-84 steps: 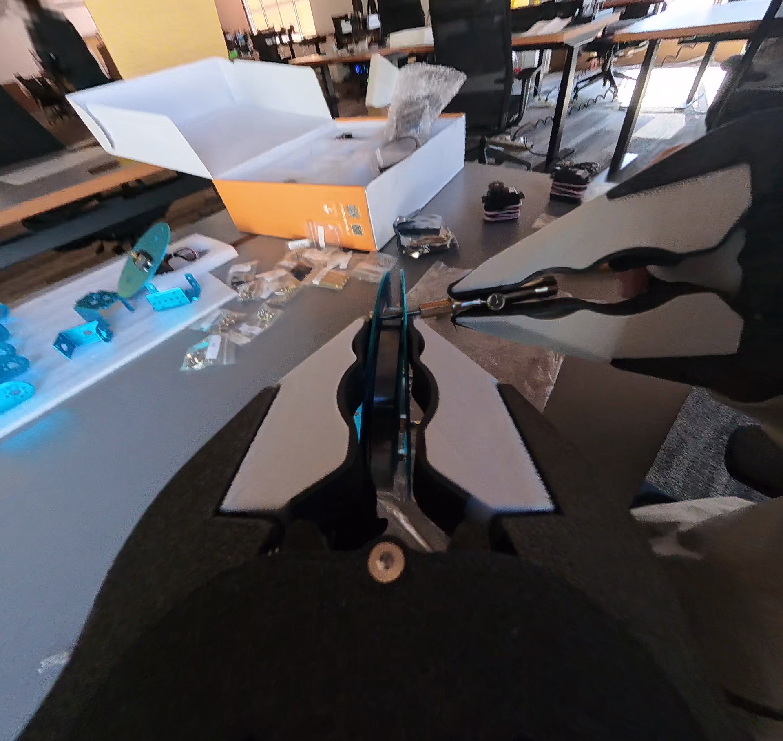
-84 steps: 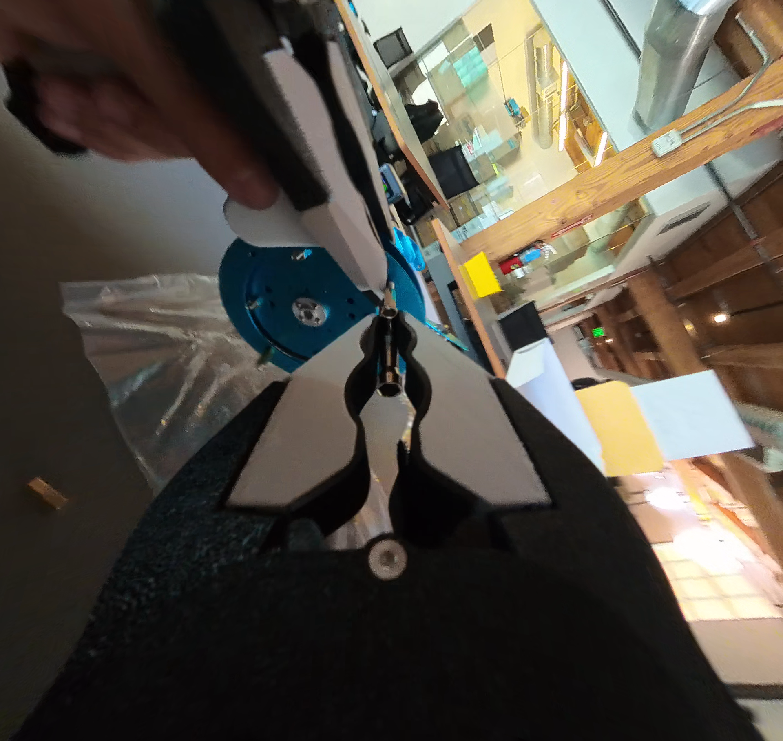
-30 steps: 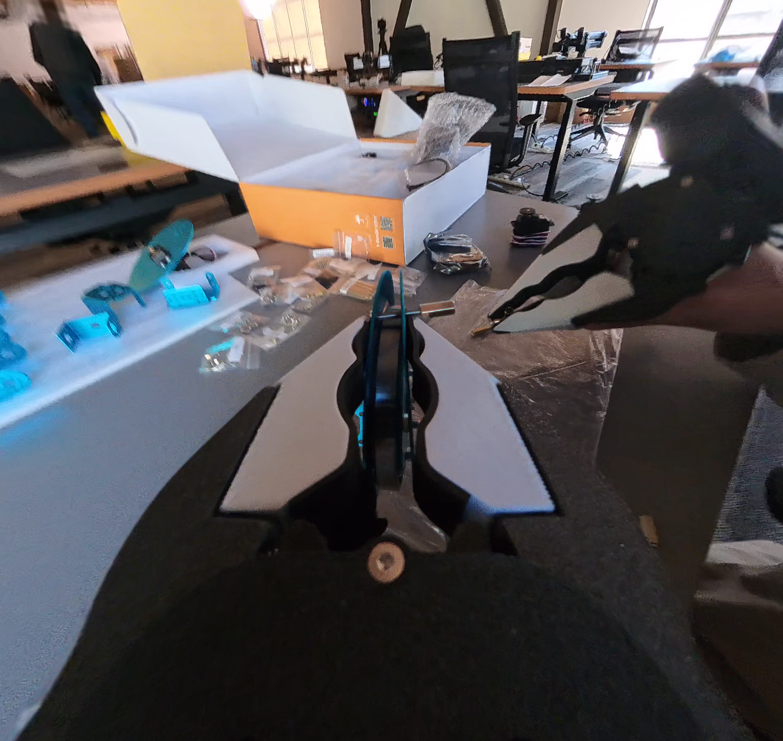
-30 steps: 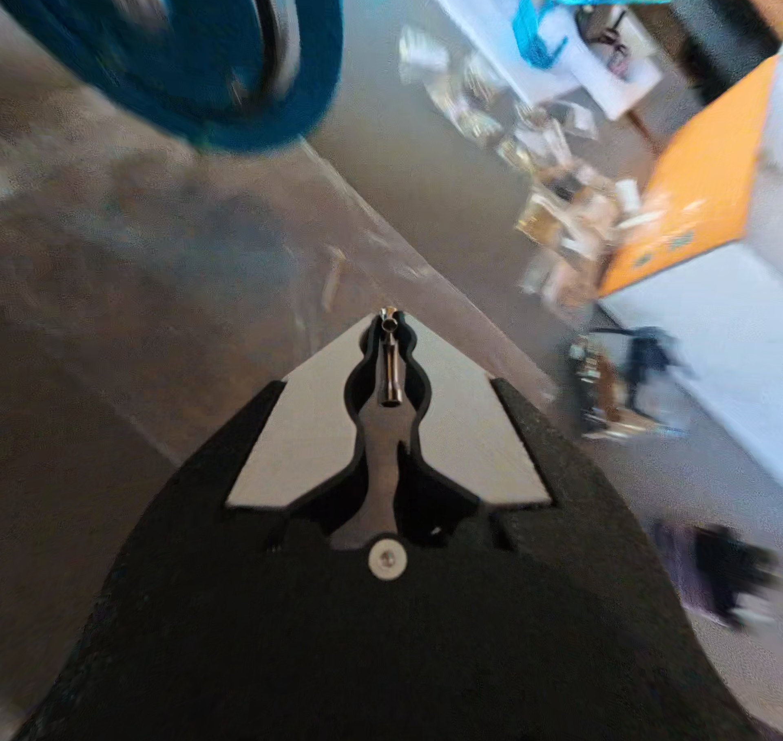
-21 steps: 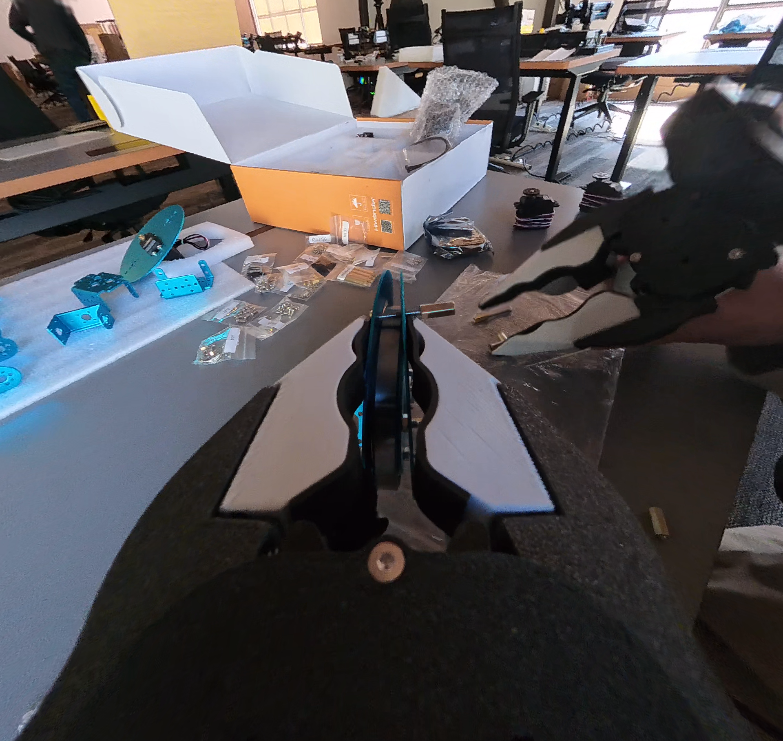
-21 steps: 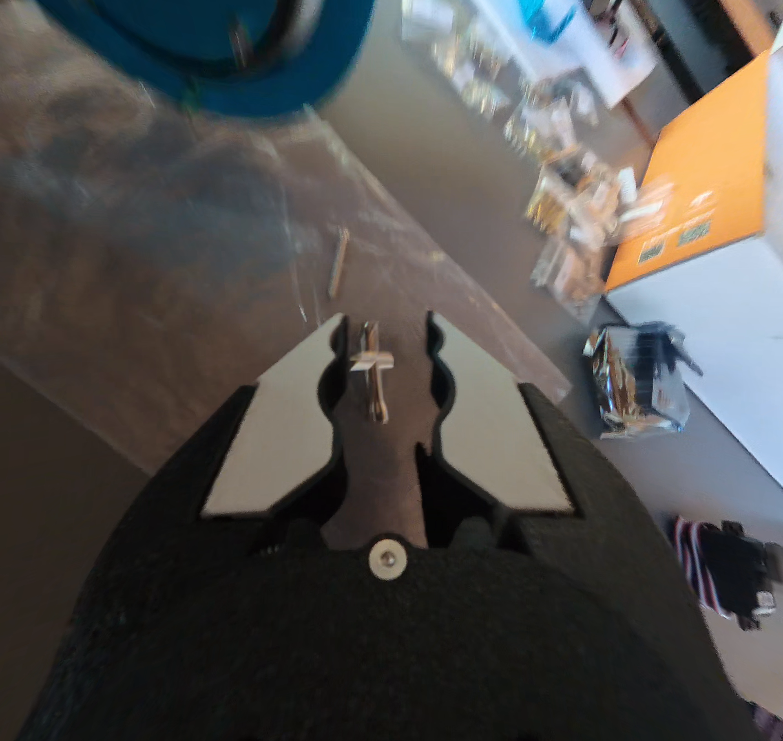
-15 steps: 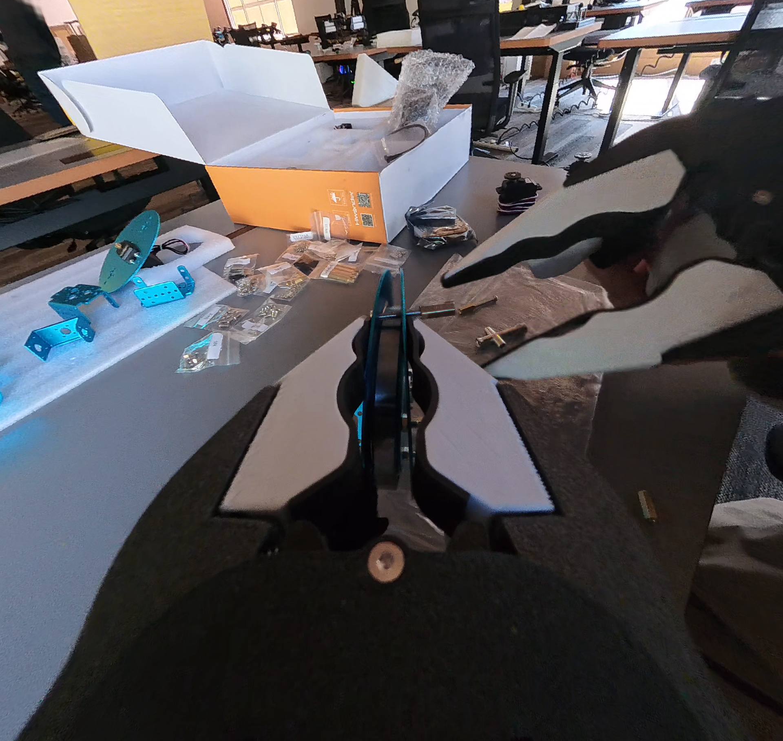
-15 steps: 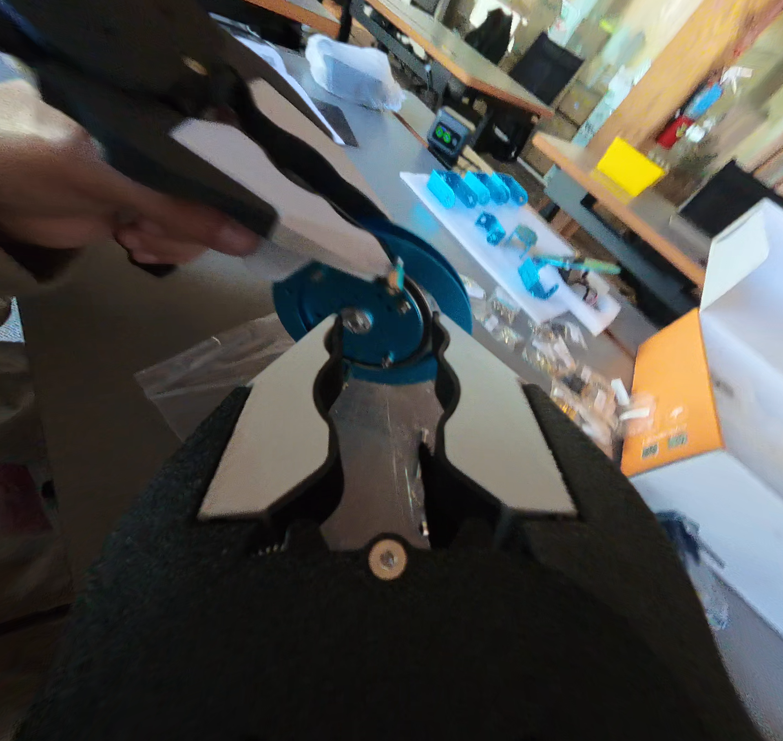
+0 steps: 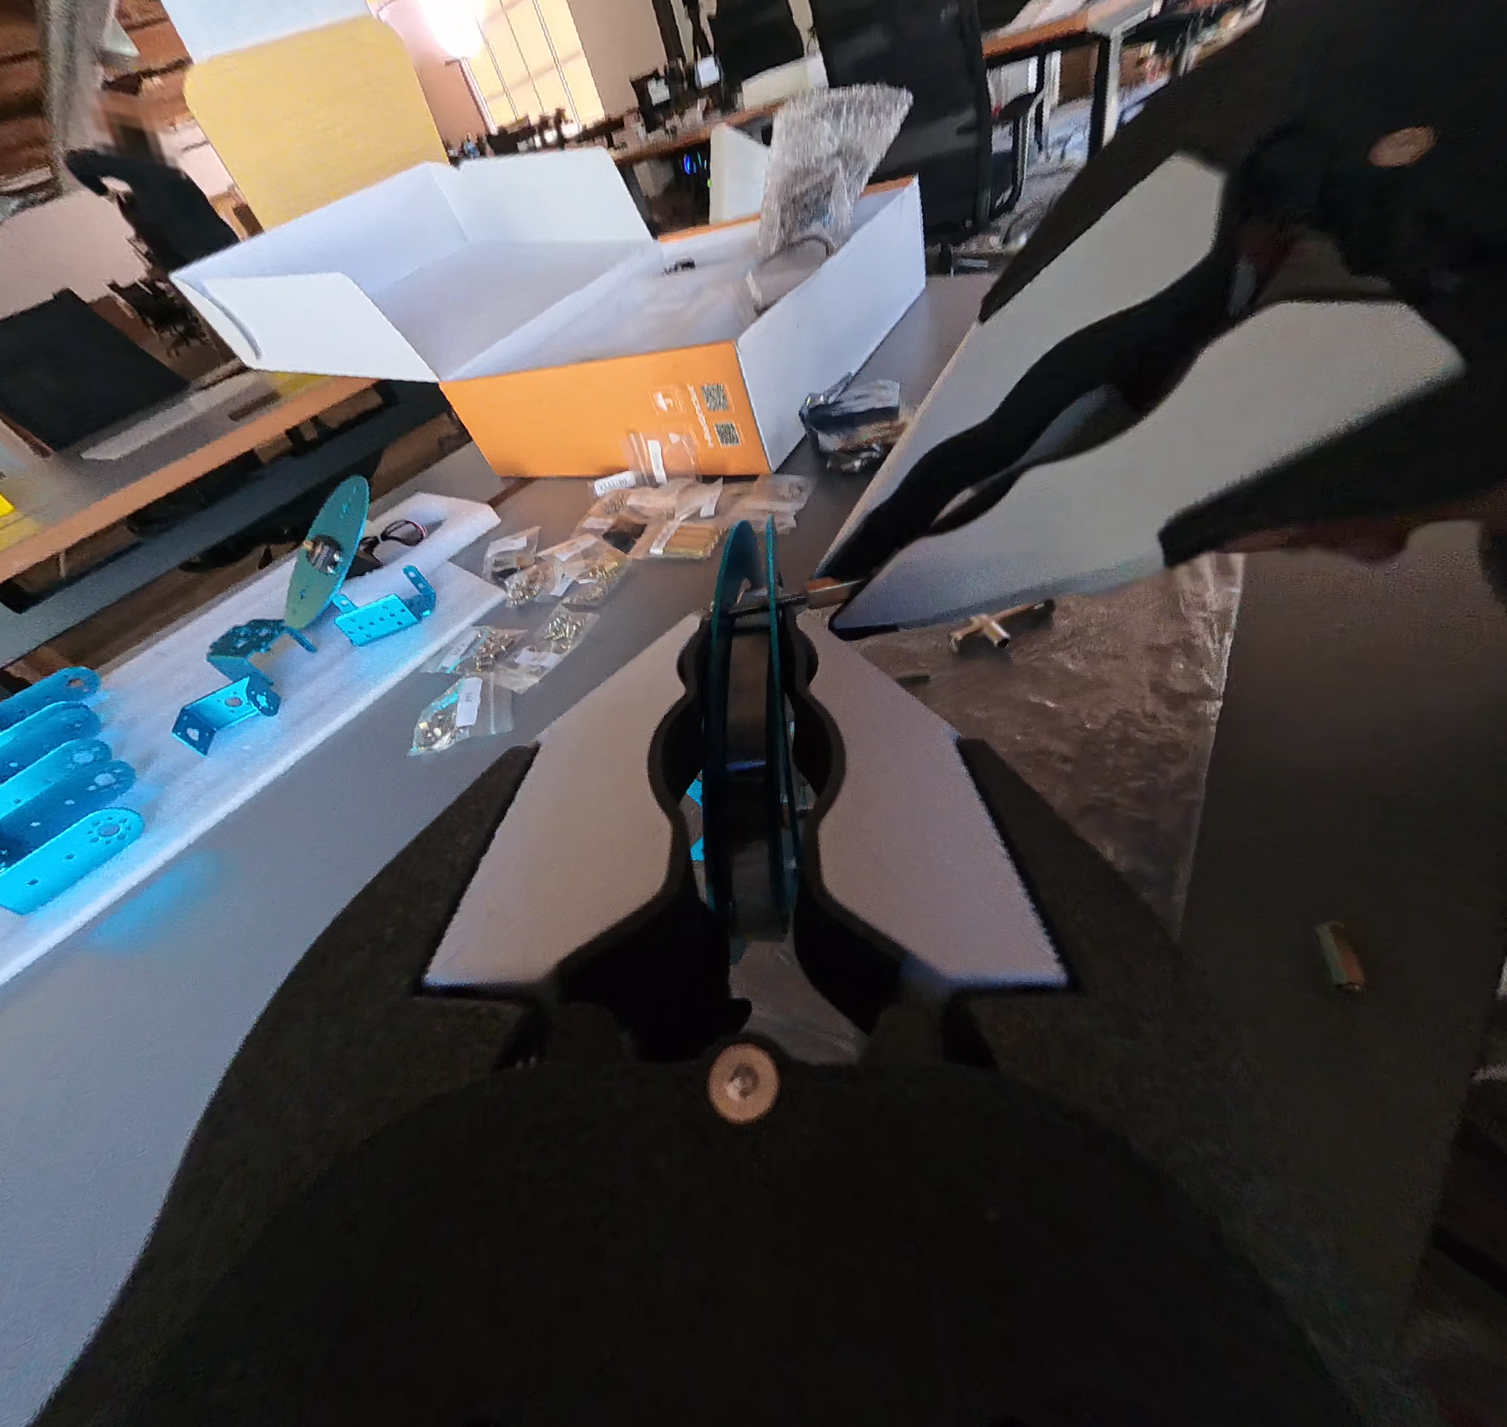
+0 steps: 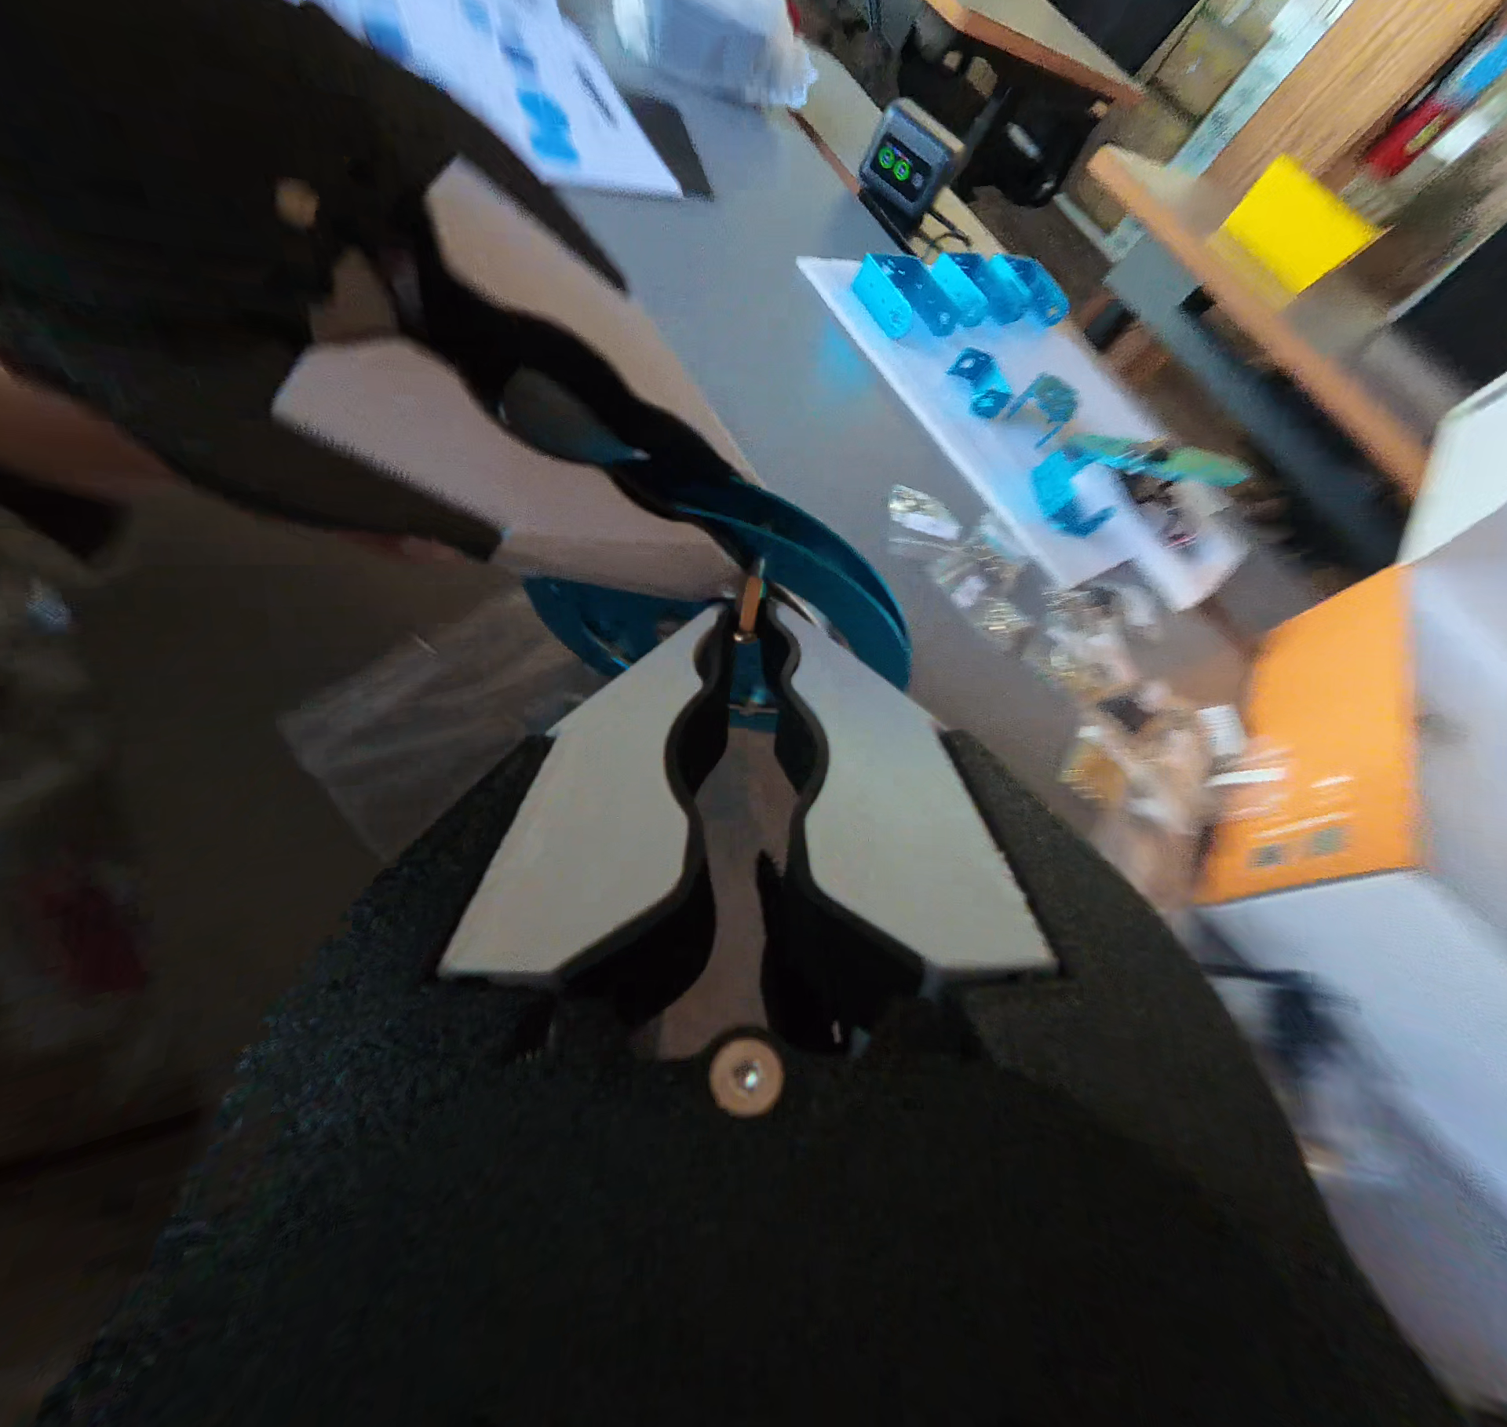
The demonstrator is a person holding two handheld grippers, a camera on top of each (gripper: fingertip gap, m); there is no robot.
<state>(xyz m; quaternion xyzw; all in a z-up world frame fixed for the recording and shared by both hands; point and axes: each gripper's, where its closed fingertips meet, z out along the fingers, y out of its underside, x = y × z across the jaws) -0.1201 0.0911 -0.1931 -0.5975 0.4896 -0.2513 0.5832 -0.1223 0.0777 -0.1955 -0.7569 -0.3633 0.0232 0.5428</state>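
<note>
My left gripper (image 9: 746, 629) is shut on a blue double-disc assembly (image 9: 738, 735), held edge-on above the grey table (image 9: 204, 1021). A short brass standoff (image 9: 824, 589) sticks out of the disc's right face. My right gripper (image 9: 840, 601) comes in from the upper right, its tips closed on that standoff. In the blurred right wrist view, my right gripper (image 10: 746, 625) pinches the standoff (image 10: 746, 601) against the blue discs (image 10: 824, 572). A finger of the left gripper (image 10: 587, 523) reaches in from the left. A small T-shaped metal wrench (image 9: 1001, 621) lies on a clear plastic bag (image 9: 1084, 703).
An open orange and white box (image 9: 612, 409) stands behind. Several small bags of hardware (image 9: 554, 613) lie before it. A white foam sheet (image 9: 245, 703) at the left bears blue metal brackets (image 9: 383, 613). A loose brass standoff (image 9: 1337, 968) lies at the right. My two grippers' fingertips are within a few centimetres of each other.
My right gripper dropped the T-shaped wrench on the plastic bag, opened, swung back and closed on the standoff at the disc. My left gripper kept hold of the disc assembly.
</note>
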